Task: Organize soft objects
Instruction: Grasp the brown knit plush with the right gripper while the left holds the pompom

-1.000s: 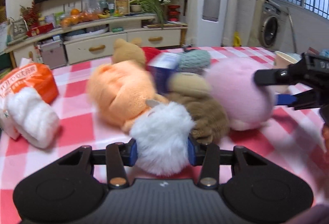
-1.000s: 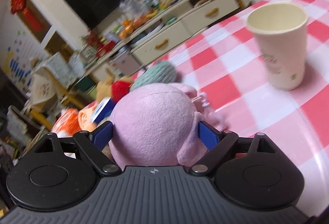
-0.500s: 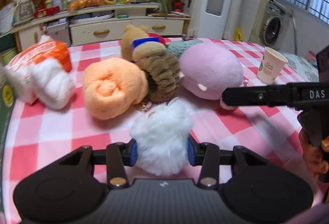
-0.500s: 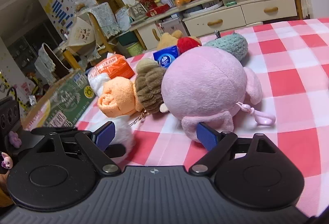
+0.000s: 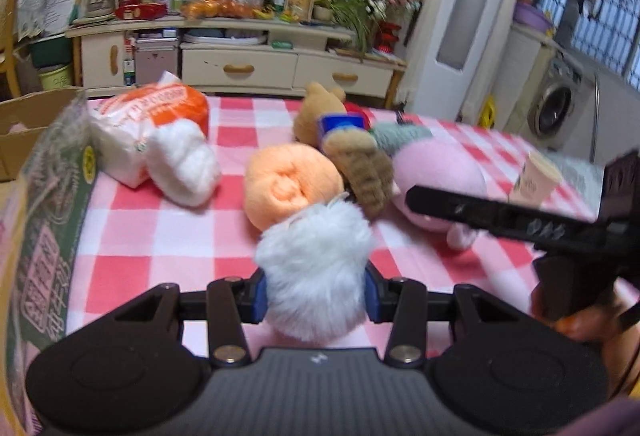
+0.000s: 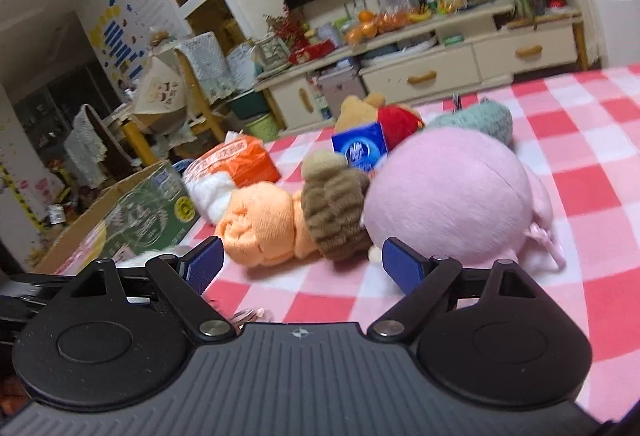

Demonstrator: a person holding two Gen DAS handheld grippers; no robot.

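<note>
You are working at the red-and-white checked worktop (image 5: 168, 236), and the step in hand looks like carrying one soft thing to the open cardboard box with green printed sides (image 6: 132, 220) at its nine o'clock edge. Your left gripper (image 5: 314, 294) is clamping its jaws on the fluffy white pom-pom (image 5: 316, 268), which is sitting at six o'clock in the left wrist view, just in front of the heap. Keep that squeeze even, since fur this loose could slip, and clear the box wall before you let go. Your right gripper (image 6: 304, 268) is holding its jaws apart with nothing between them, pointing at the heap from close by.

In that heap, the big round pink plush (image 6: 448, 195) is lying at three o'clock, touching the ribbed brown plush (image 6: 334, 207), with the rolled orange towel (image 6: 260, 228) at nine o'clock of that. Beyond them are a tan bear (image 5: 316, 107), a grey-green knitted piece (image 6: 476, 121) and a small blue tissue packet (image 6: 362, 149).

What the box is holding, you cannot tell from here. The white paper cup (image 5: 536, 179) at three o'clock is too blurred to see inside.
</note>
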